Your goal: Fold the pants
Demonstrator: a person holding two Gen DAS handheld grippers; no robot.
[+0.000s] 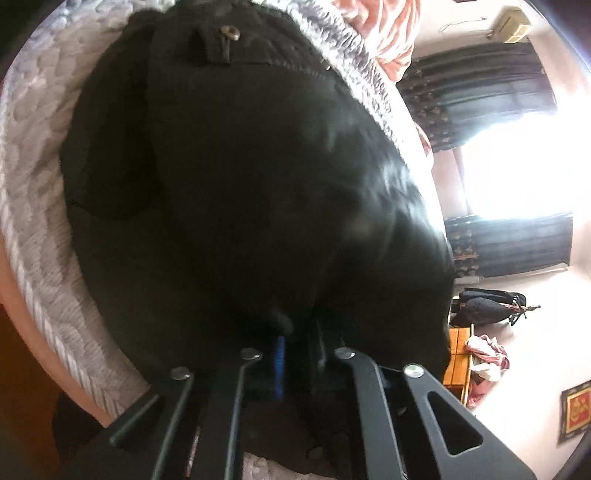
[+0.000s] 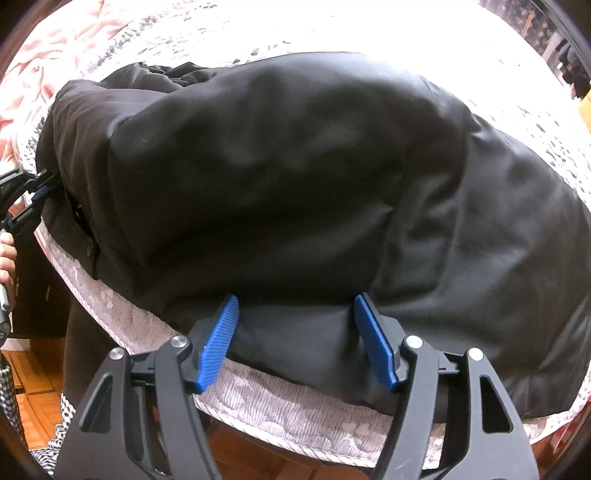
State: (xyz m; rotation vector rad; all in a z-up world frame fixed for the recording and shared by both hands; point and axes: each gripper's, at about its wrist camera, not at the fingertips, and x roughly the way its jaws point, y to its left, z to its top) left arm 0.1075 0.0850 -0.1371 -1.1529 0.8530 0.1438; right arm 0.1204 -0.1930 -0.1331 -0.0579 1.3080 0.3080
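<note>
Two grippers on the black pants (image 2: 280, 177), which lie bunched and partly folded on the patterned bedspread (image 2: 258, 391) near the bed's front edge. My left gripper (image 1: 291, 332) is clenched on the cloth at the waist end, near the button (image 1: 231, 33); my right gripper (image 2: 295, 332) stands released, blue pads (image 2: 218, 343) straddling the near hem without pinching. Mid-fold, I judge: next the right must close on that hem, then both carry it over.

In the right wrist view the pants (image 2: 295, 177) lie folded across the middle of the frame on the bed (image 2: 258, 402), the right claw (image 2: 299, 343) at the lower centre over their near edge, the left claw (image 2: 37, 195) at the left edge.
</note>
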